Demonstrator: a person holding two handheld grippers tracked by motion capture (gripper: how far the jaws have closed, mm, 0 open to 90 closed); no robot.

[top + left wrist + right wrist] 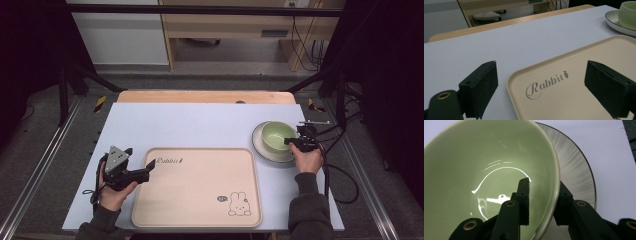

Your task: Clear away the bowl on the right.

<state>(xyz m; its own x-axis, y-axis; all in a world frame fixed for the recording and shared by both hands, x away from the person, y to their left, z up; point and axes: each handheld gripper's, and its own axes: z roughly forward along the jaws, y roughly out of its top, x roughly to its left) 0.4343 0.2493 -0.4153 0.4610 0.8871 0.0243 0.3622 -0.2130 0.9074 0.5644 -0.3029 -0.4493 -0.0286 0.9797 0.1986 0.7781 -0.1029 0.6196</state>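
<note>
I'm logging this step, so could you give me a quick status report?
Right gripper astride green bowl rim, one jaw inside, one outside. Bowl on plate. Left gripper open over tray corner. Nothing in the way.

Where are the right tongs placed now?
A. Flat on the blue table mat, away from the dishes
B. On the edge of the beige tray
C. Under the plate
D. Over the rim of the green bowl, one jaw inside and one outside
D: in the right gripper view the right tongs straddle the wall of the green bowl, one jaw inside, the other outside above the plate.
</note>
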